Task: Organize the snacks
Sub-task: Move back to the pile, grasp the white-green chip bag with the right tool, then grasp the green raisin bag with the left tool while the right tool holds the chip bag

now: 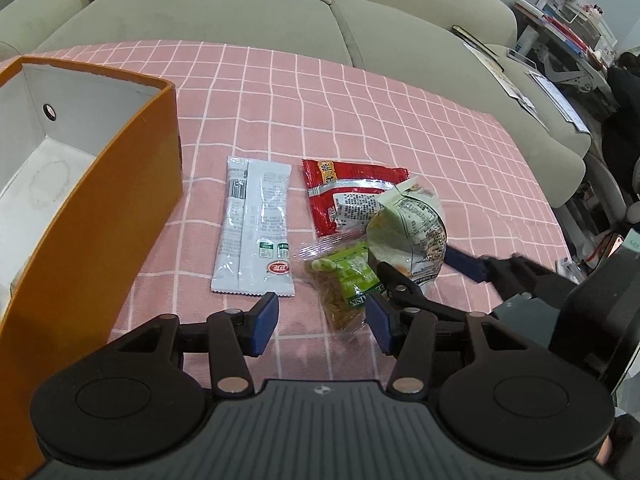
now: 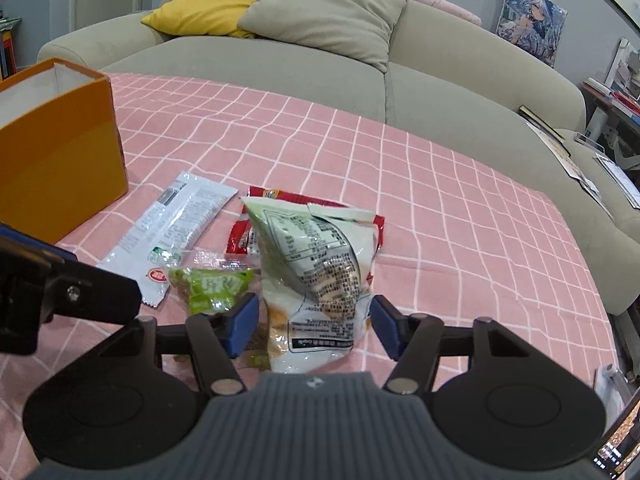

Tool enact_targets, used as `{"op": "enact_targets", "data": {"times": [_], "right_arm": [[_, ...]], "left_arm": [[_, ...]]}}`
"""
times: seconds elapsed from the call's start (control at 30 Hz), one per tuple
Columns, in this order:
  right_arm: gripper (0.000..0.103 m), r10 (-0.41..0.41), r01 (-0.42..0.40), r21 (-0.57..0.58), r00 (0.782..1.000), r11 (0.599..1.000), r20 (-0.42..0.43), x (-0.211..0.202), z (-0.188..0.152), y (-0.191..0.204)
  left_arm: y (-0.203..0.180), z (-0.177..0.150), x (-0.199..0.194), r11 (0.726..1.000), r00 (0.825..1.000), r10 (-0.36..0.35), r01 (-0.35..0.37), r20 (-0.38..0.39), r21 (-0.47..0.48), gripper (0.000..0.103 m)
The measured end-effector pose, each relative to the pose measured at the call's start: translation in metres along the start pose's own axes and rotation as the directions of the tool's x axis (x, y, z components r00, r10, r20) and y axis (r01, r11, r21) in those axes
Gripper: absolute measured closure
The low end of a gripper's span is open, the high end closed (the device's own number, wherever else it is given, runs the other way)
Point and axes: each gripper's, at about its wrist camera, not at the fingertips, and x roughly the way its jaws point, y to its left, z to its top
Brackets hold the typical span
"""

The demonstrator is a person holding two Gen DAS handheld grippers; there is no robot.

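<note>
Box (image 1: 100, 208) orange, nothing visible inside, at counter (image 1: 400, 120) left. Snacks all out: white sachet (image 1: 254, 224), pale bag (image 2: 316, 276) between right gripper (image 2: 314, 326) fingers, apart. Left gripper (image 1: 324, 322) fingers apart near green packet (image 1: 348, 280).

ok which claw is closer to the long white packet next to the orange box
Left. The left claw hangs open just short of the long white packet's near end. The right claw sits further off, straddling the pale green bag, with the small green packet lying between.
</note>
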Motion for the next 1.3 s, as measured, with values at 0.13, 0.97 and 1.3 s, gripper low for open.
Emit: {"op": "enact_targets", "data": {"times": [0.13,0.97,1.3], "right_arm": [[0.064,0.003,-0.003,0.003,1.0,1.0,-0.002,-0.003,-0.006,-0.002],[0.076,0.0,-0.001,0.06,1.0,0.998,0.004,-0.025,-0.027,-0.02],[0.076,0.006,-0.006,0.049,1.0,0.999,0.009,-0.025,-0.028,-0.021]], "left_arm": [[-0.002,-0.001,0.003,1.0,1.0,-0.004,0.004,-0.007,-0.009,0.037],[-0.008,0.007,0.064,0.988,0.998,0.007,-0.015,-0.058,-0.151,0.033],[-0.012,0.008,0.073,0.996,0.997,0.019,-0.025,-0.075,-0.091,0.064]]}}
